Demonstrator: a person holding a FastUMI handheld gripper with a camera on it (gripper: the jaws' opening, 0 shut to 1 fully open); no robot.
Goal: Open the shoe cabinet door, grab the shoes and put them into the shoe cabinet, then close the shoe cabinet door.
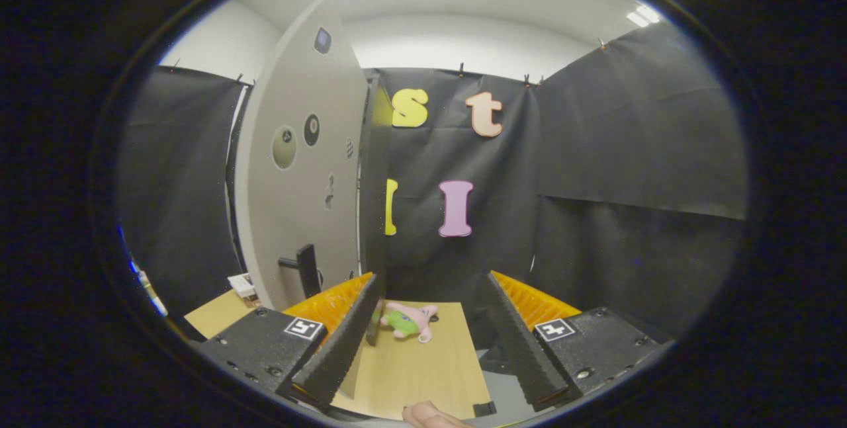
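No brand name or readable writing is visible; each finger mount of the gripper (pixel 430 335) carries a small square black-and-white coded marker. The gripper's two ridged fingers stand spread wide apart with nothing between them but open tabletop; they press on nothing. The tall pale grey flat-panel shoe cabinet door (pixel 301 170) stands swung open beyond the left finger, its face set with round and small oval decorations and a dark handle (pixel 306 269) low on the panel. The door's dark edge (pixel 375 183) rises just above the left fingertip. On the light tan wooden tabletop (pixel 423 368), just ahead of the fingers and nearer the left one, lies a small pink and green soft plush toy (pixel 408 321) on its side. A small white box (pixel 241 284) sits near the foot of the door, at the table's left. A fingertip of a person (pixel 430 416) shows at the near table edge. No shoe can be made out.
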